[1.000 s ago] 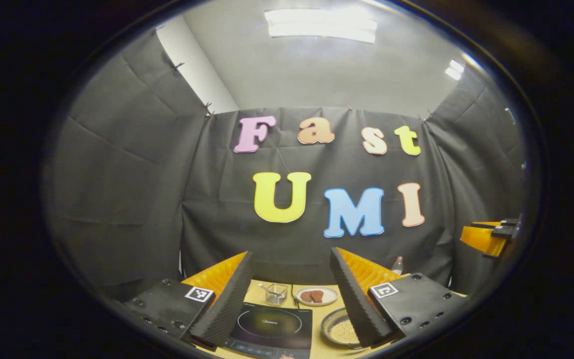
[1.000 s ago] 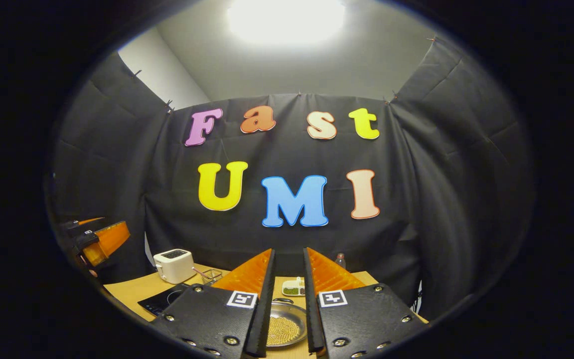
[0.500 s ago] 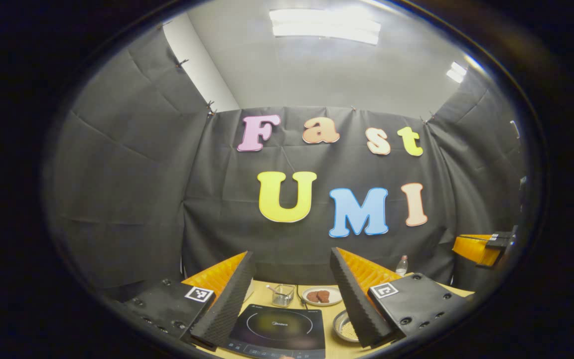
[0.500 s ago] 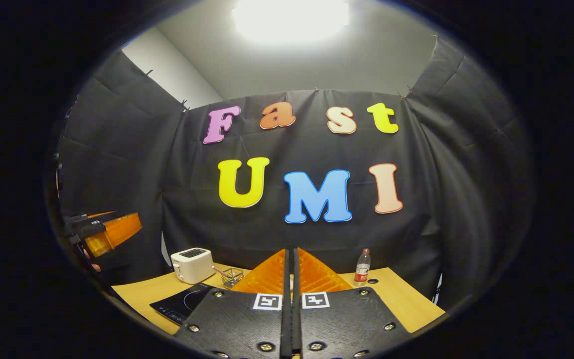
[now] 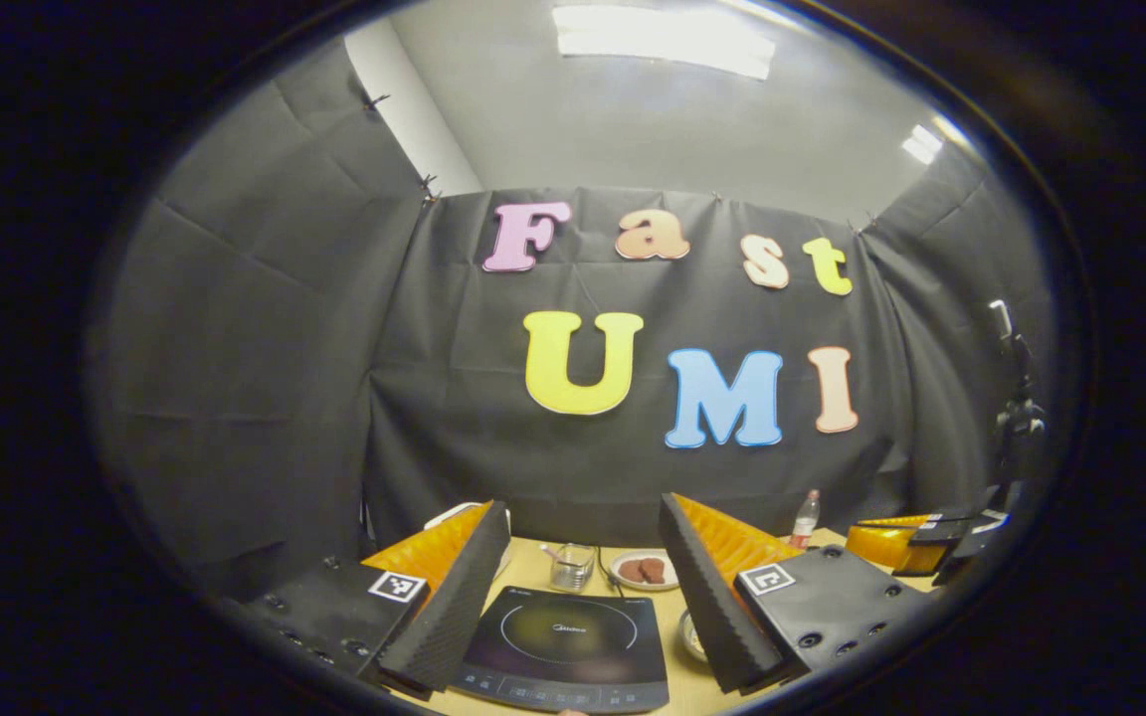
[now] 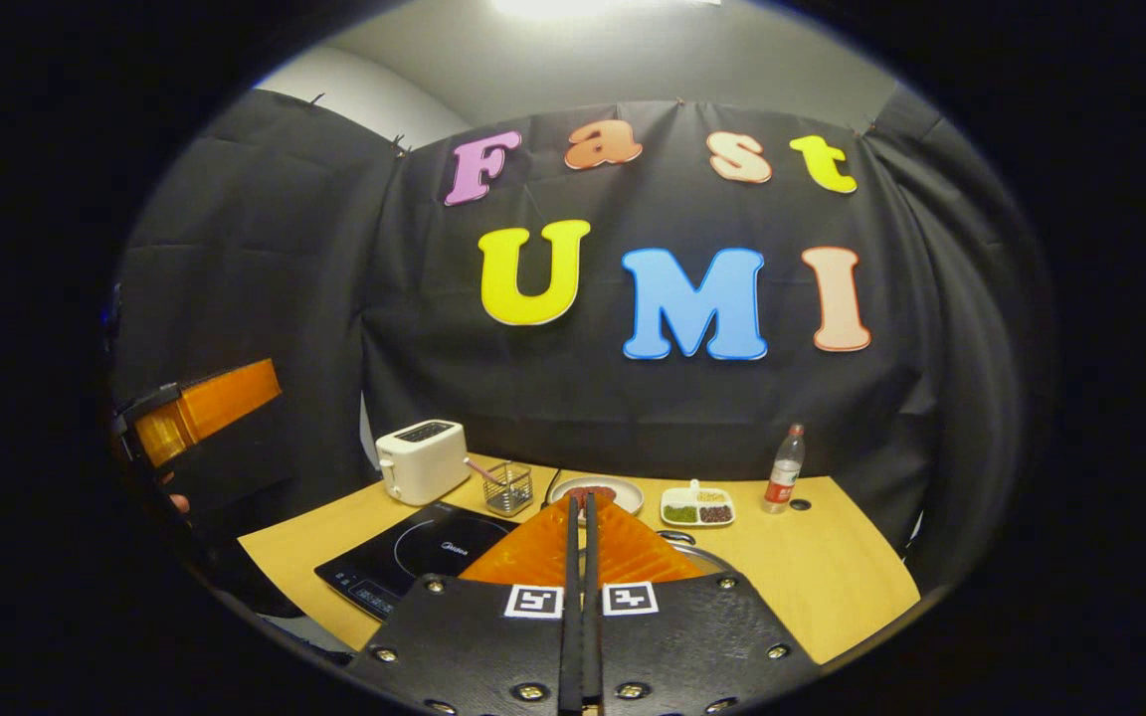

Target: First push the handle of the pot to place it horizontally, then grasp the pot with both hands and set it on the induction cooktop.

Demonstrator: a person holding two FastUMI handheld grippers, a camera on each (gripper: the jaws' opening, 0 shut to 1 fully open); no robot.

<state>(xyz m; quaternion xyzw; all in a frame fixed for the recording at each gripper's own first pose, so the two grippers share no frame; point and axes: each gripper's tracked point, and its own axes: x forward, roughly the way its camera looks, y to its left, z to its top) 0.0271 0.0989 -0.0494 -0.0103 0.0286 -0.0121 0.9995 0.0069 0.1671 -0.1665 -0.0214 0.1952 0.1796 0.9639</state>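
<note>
Steel rim of the pot [image 6: 702, 553] is showing just past the right gripper [image 6: 581, 557] in the right gripper view, at 1 o'clock from its orange fingers [image 6: 533, 547], sitting on the wooden table [image 6: 832, 577]. In the left gripper view a small part of the pot [image 5: 690, 636] is peeking out at 9 o'clock from the right-hand finger of the left gripper [image 5: 583, 597]; its handle is hidden. The induction cooktop [image 5: 563, 646] is lying flat on the table between the left gripper's two fingers, just beside the pot at its 9 o'clock. In the right gripper view the cooktop [image 6: 404, 557] is sitting at 10 o'clock from the right gripper.

Left gripper: fingers are standing wide apart, gripping nothing, hovering above the cooktop. Right gripper: fingers are pressed together with only a thin slit between them, pinching nothing.

Beyond the cooktop, toward 12 o'clock, a white toaster [image 6: 422, 460], a wire basket [image 6: 508, 489] and a plate with dark food [image 6: 595, 493] are standing in a row. A divided dish [image 6: 697, 505] and a plastic bottle [image 6: 784, 482] are sitting toward 1 o'clock near the back wall. In the left gripper view a glass cup [image 5: 571, 567] is standing just behind the cooktop
</note>
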